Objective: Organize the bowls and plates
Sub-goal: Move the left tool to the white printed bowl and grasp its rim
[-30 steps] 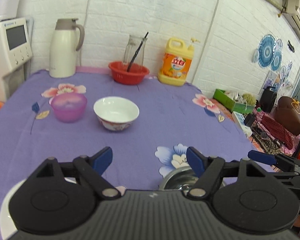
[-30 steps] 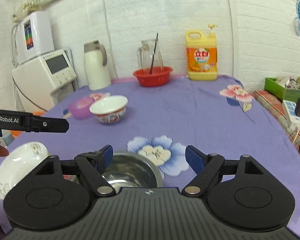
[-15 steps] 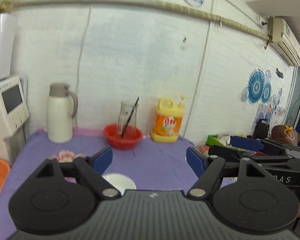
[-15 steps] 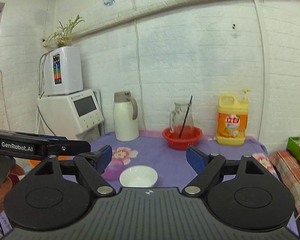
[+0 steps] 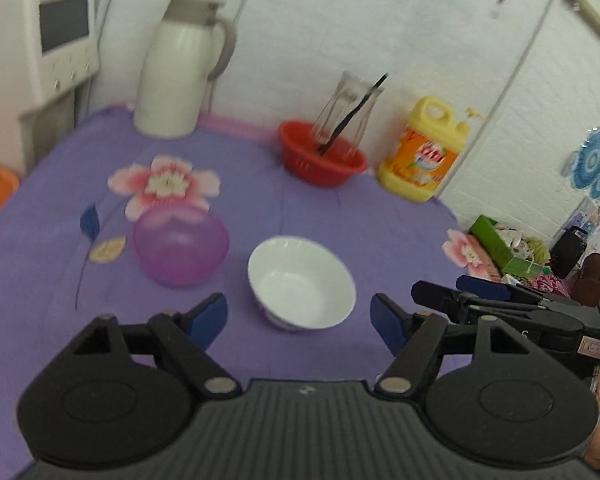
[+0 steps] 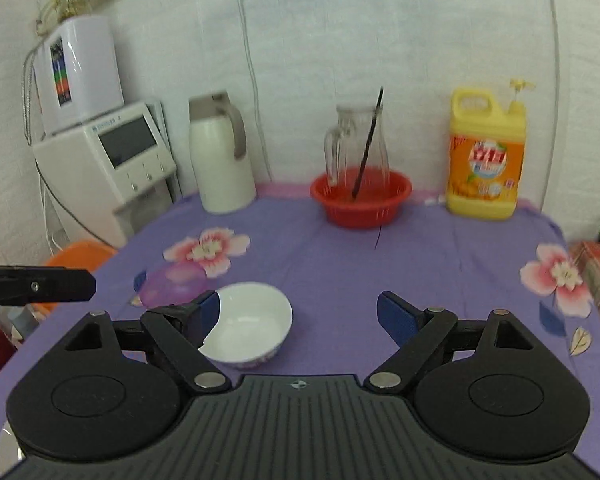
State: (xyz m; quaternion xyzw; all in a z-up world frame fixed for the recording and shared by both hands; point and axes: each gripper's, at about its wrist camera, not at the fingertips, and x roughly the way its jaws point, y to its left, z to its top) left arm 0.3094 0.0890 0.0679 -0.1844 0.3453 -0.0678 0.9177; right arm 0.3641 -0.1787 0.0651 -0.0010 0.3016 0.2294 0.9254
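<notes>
While nothing on the purple flowered cloth looks stacked or gathered, the job reads as barely begun.

Left tongs: the left tongs (image 5: 299,316) stand wide and empty, hanging above the bench (image 5: 40,248) with the white ceramic bowl (image 5: 302,282) between and just beyond their blue pads.

Right tongs: the right tongs (image 6: 299,314) are also wide and carry nothing; their left pad overlaps the white bowl's (image 6: 249,327) rim in the picture, though whether it touches I cannot tell.

Bowls: the white bowl sits upright near the middle of the bench; the translucent purple plastic bowl (image 5: 181,245) sits just beside it, apart, toward the left.

Plates: only a sliver of a white plate (image 6: 7,446) shows at the lower left corner of the right wrist view, well apart from the bowls.

Done: nothing nested or piled, as far as can be seen.

Left: likely grasping the white bowl first, then bringing bowls together and placing the plate.

Background: a red plastic basket (image 6: 361,198) holding a glass jug stays out of the way at the back.
</notes>
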